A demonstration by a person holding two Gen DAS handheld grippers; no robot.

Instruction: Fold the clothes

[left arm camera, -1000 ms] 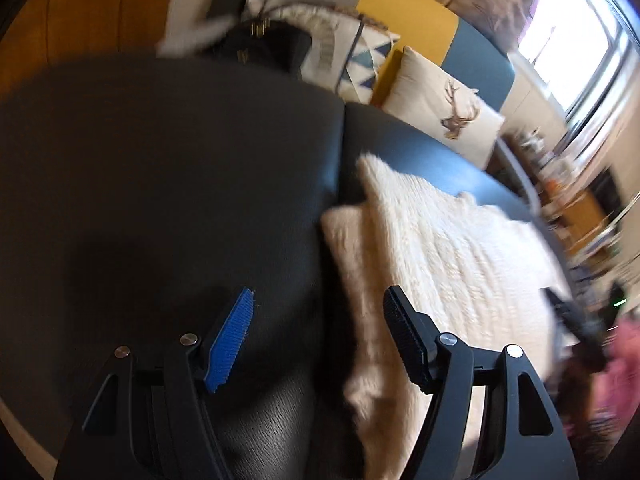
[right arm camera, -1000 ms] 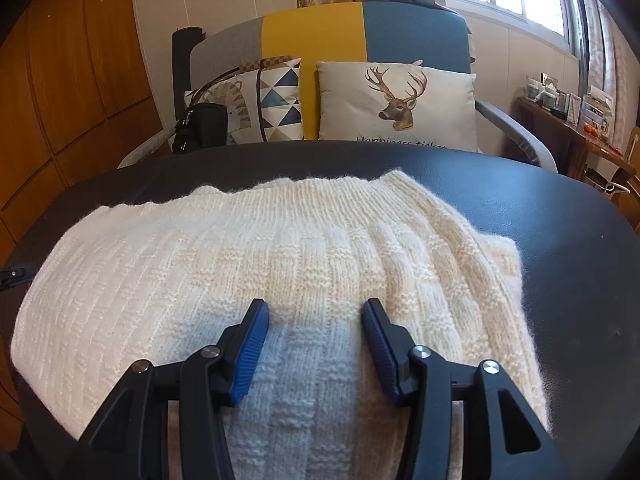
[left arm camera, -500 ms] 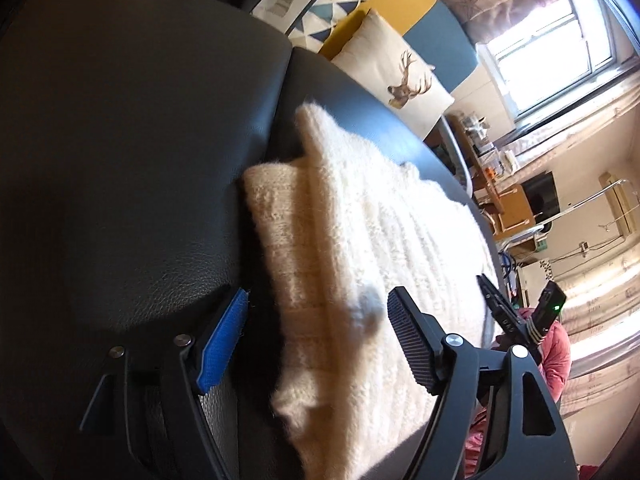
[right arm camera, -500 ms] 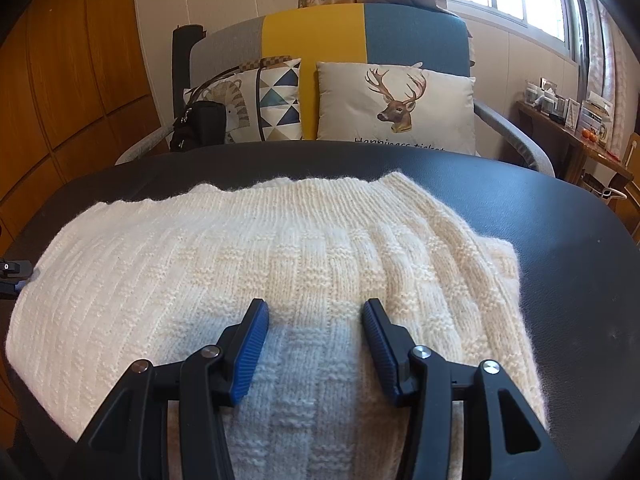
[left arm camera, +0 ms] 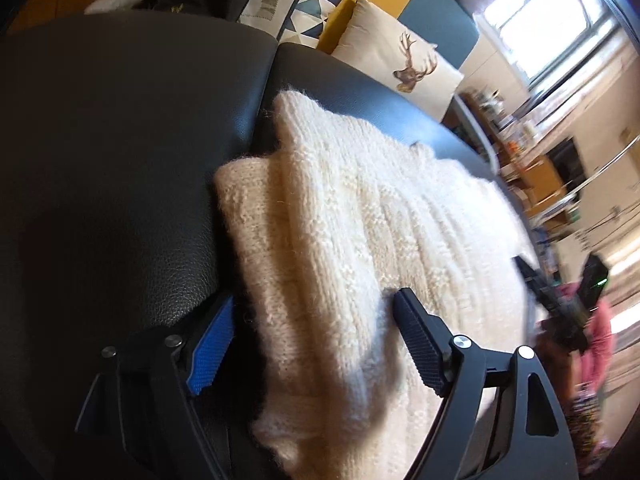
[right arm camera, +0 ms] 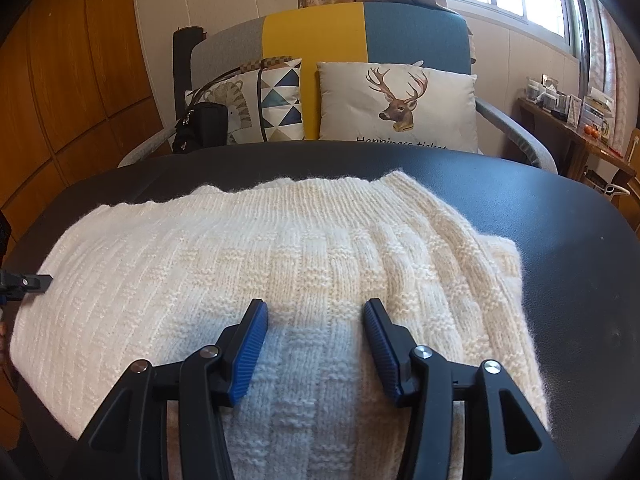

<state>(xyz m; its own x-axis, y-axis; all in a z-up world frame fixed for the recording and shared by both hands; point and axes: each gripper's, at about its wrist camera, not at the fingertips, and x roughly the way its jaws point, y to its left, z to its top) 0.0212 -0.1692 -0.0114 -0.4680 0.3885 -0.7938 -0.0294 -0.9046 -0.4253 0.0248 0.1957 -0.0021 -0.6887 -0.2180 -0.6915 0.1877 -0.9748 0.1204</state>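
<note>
A cream knitted sweater lies folded on a black leather surface. It also shows in the left wrist view, with a folded layer at its left end. My left gripper is open, with its jaws on either side of the sweater's left edge. Its tip shows at the left edge of the right wrist view. My right gripper is open and rests over the near edge of the sweater, jaws apart on the knit. It shows blurred at the far end in the left wrist view.
Behind the black surface stands an armchair in grey, yellow and blue, with a deer pillow, a triangle-pattern pillow and a black bag. A wooden shelf with small items is at the right. Wood panelling is at the left.
My left gripper has moved in onto the sweater's left edge, so the knit now lies between its open jaws. My right gripper has stayed in place.
</note>
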